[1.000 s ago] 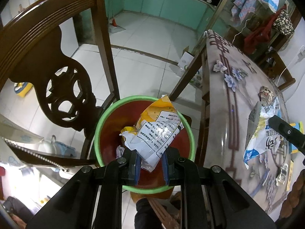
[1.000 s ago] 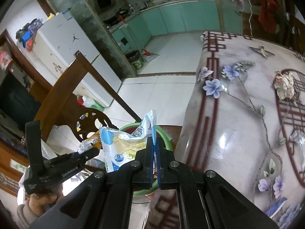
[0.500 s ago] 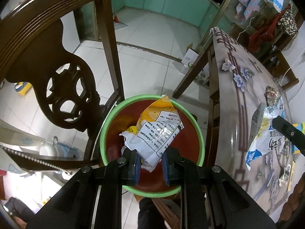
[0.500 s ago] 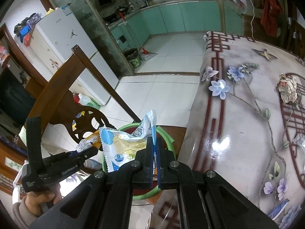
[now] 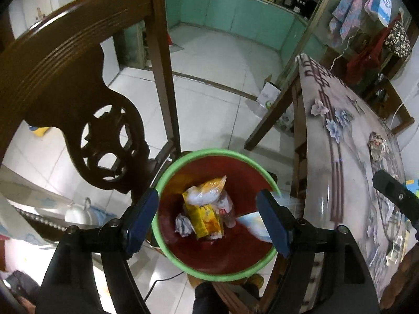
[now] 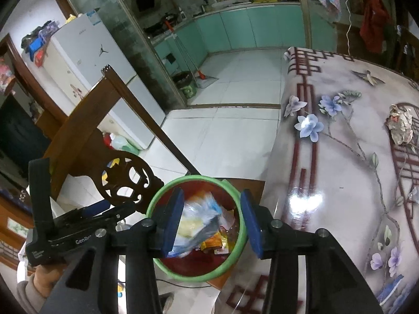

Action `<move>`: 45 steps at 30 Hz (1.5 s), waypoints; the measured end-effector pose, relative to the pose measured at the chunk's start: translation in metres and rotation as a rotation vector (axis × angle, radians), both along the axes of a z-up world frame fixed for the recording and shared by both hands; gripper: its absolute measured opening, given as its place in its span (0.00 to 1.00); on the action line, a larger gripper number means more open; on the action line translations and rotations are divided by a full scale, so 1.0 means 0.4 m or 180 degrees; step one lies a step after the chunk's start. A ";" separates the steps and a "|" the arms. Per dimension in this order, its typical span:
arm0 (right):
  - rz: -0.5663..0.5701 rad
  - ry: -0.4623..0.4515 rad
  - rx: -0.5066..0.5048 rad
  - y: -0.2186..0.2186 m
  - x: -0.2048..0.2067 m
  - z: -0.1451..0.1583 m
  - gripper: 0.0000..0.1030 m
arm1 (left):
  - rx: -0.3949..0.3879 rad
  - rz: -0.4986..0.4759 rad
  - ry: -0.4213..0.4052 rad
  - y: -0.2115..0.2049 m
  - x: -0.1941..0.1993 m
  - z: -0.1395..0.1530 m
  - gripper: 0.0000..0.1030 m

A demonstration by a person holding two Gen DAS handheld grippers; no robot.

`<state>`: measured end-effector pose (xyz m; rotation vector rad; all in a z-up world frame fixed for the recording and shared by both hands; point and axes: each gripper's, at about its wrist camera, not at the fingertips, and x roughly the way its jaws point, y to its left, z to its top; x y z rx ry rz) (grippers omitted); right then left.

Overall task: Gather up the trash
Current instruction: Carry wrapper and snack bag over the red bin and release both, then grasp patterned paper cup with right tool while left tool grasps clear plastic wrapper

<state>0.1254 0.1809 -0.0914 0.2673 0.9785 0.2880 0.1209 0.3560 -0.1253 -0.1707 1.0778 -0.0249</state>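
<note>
A bin with a green rim [image 5: 217, 152] and red inside stands on the floor below both grippers. My left gripper [image 5: 207, 222] hangs over it, jaws opening, with nothing between the pads. The yellow snack wrapper [image 5: 205, 216] lies inside the bin on other litter. My right gripper [image 6: 212, 222] is also above the bin [image 6: 183, 181], jaws opening and empty. The blue and white wrapper [image 6: 201, 217] is a blur just under them, inside the bin. The same wrapper shows as a blurred pale sheet [image 5: 251, 225] in the left wrist view.
A dark carved wooden chair [image 5: 65, 65] stands close to the bin's left. The table with a flowered cloth [image 6: 340, 157] borders it on the right. It carries a crumpled paper ball [image 6: 400, 128] and more litter [image 5: 392, 246]. White tiled floor [image 5: 217, 78] lies beyond.
Both grippers have gone from shut to open. The yellow wrapper left the left jaws and dropped into the bin. The blue and white wrapper left the right jaws and is falling in.
</note>
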 end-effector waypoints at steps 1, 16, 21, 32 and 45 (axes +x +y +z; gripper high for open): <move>-0.0002 -0.0013 -0.0010 -0.004 -0.004 0.005 0.42 | -0.0011 0.0009 -0.0005 -0.001 -0.001 0.003 0.75; -0.0902 0.0082 -0.0390 -0.404 -0.222 0.015 0.43 | 0.0049 -0.0398 -0.0092 -0.218 -0.049 0.049 0.75; -0.1680 0.0150 -0.0982 -0.661 -0.362 0.021 0.59 | 0.0018 -0.0627 -0.0087 -0.364 -0.085 0.060 0.75; -0.2260 0.0929 -0.0239 -1.043 -0.545 -0.153 0.61 | -0.0295 -0.1402 0.0067 -0.810 -0.161 0.063 0.75; -0.1870 0.0639 0.0206 -1.129 -0.579 -0.154 0.25 | -0.0716 -0.0843 0.0482 -1.141 -0.054 -0.070 0.75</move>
